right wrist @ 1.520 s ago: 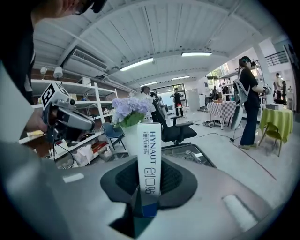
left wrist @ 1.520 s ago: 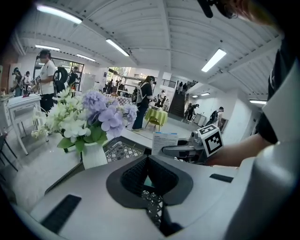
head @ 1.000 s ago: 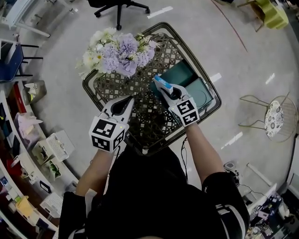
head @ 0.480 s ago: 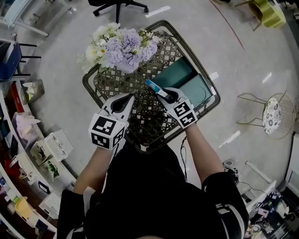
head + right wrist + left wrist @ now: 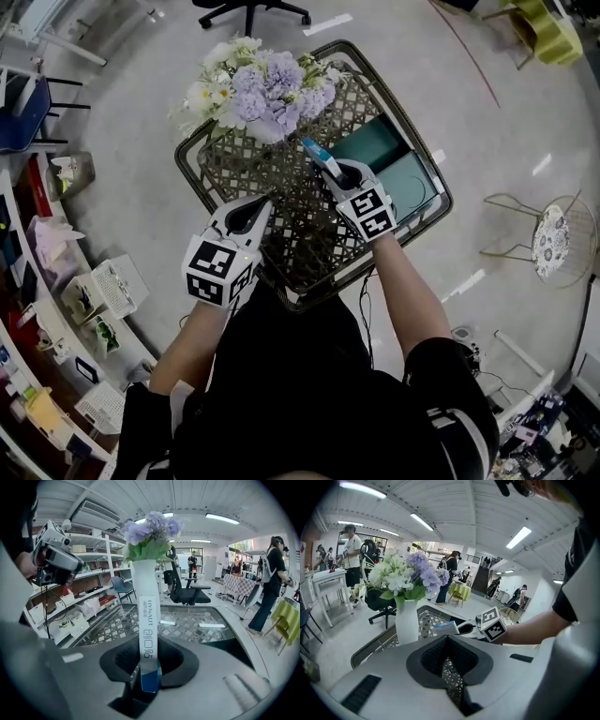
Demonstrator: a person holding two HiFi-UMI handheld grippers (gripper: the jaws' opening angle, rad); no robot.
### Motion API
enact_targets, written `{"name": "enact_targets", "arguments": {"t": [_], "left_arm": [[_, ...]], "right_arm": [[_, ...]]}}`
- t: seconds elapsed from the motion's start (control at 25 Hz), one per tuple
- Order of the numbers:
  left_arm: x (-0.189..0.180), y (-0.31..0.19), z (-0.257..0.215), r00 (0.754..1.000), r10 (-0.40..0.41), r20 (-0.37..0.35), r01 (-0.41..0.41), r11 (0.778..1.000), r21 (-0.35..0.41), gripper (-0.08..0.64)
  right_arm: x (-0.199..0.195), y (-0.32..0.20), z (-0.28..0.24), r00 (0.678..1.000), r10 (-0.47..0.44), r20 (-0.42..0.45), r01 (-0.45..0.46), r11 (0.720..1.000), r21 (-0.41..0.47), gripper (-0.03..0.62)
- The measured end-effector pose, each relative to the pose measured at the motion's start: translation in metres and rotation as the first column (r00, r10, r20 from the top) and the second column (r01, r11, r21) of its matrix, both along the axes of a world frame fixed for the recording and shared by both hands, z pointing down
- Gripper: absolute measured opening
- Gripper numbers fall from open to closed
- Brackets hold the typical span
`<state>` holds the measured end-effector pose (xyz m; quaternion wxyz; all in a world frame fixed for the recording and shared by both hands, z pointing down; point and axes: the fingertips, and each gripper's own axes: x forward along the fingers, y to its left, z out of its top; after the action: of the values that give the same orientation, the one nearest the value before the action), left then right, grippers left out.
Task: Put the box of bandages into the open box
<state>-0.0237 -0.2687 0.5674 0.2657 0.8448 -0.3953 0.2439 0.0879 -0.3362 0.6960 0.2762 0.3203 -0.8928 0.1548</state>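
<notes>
White and blue, the box of bandages is clamped edge-on between the pads of the right gripper, whose jaws have just been closing further on it. It is held over the lattice table, just beside the dark green open box and not yet inside it. The left gripper is held nearer the table's edge. Its jaws seem to be drawn together at the tips, and nothing is gripped. A vase of flowers is set at the far side.
</notes>
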Motion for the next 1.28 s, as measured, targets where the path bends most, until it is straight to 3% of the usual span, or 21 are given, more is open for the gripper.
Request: {"name": "enact_targets", "arguments": {"t": [0.24,0.44,0.68,0.84,1.0,1.28], "left_arm": [[-0.01,-0.001,0.003,1.0,-0.014,0.0,0.014,1.0,-0.003,0.006],[-0.009,-0.007,0.0,1.0,-0.013,-0.015,0.013,1.0,0.008,0.006],[-0.011,-0.011,-0.002,1.0,-0.021,-0.022,0.021,1.0,0.009,0.006],[-0.014,-0.012,-0.003,0.999,-0.03,-0.032,0.03,1.0,0.009,0.006],[-0.015,-0.013,-0.003,0.999,-0.037,-0.039,0.037,0.999,0.005,0.006],[-0.012,-0.006,-0.001,0.999,-0.023,-0.05,0.023,1.0,-0.005,0.006]], "right_arm": [[0.01,0.014,0.014,0.999,0.011,-0.034,-0.014,0.997,-0.076,0.132],[0.019,0.016,0.011,0.998,0.008,-0.056,-0.013,0.996,-0.088,0.158],[-0.01,0.01,-0.011,0.997,-0.073,-0.029,0.072,0.996,-0.044,0.169],[-0.03,0.016,-0.015,0.996,-0.087,-0.027,0.085,0.993,-0.087,0.181],[-0.034,0.017,-0.004,0.995,-0.074,-0.074,0.066,0.992,-0.103,0.178],[-0.01,0.036,-0.007,0.997,-0.017,-0.081,0.009,0.994,-0.105,0.172]]}}
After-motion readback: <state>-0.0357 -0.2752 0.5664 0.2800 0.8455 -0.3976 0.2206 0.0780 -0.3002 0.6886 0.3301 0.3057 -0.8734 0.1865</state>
